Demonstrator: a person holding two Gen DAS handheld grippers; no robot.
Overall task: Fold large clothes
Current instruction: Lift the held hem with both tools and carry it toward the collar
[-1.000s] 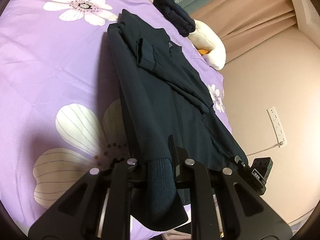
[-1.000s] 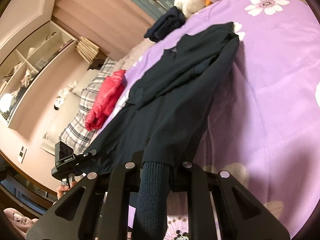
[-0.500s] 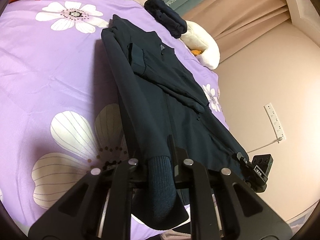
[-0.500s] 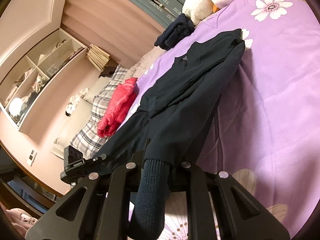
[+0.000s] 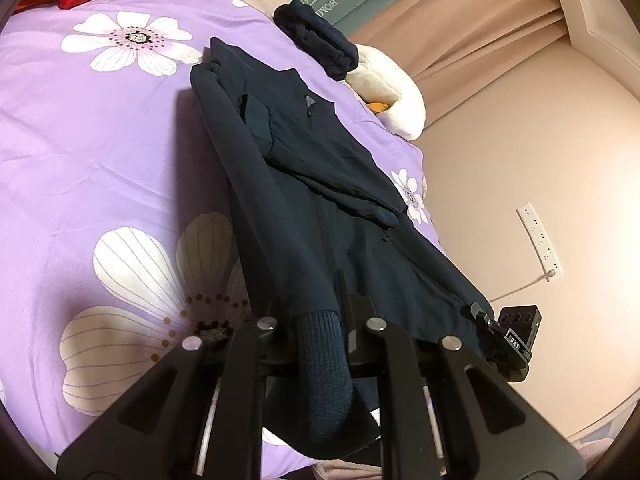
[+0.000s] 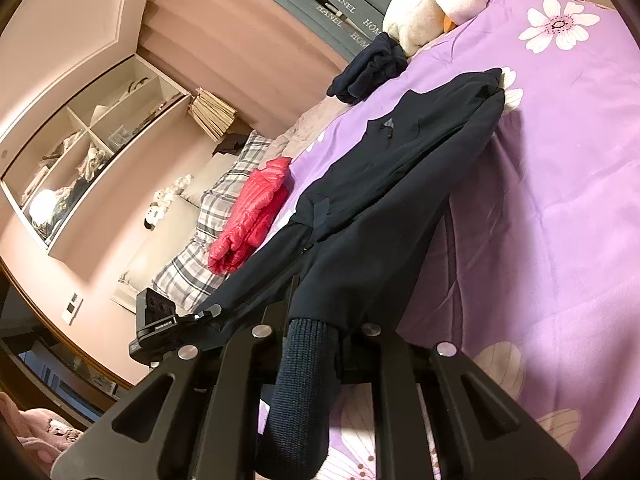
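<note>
Not much shifted since a moment ago, just tilted slightly, left gripper (image 5: 320, 344) and right gripper (image 6: 312, 356) each pinching the ribbed hem of the dark navy zip-up jacket (image 5: 304, 184) stretched over the purple flowered bedspread (image 5: 100, 152); soft, floppy, probably best held by hem corners.

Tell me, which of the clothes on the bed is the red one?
The puffy jacket lying by the checked pillow is the red one. The big jacket held by both grippers and the small bundle near the white plush toy are dark navy.
</note>
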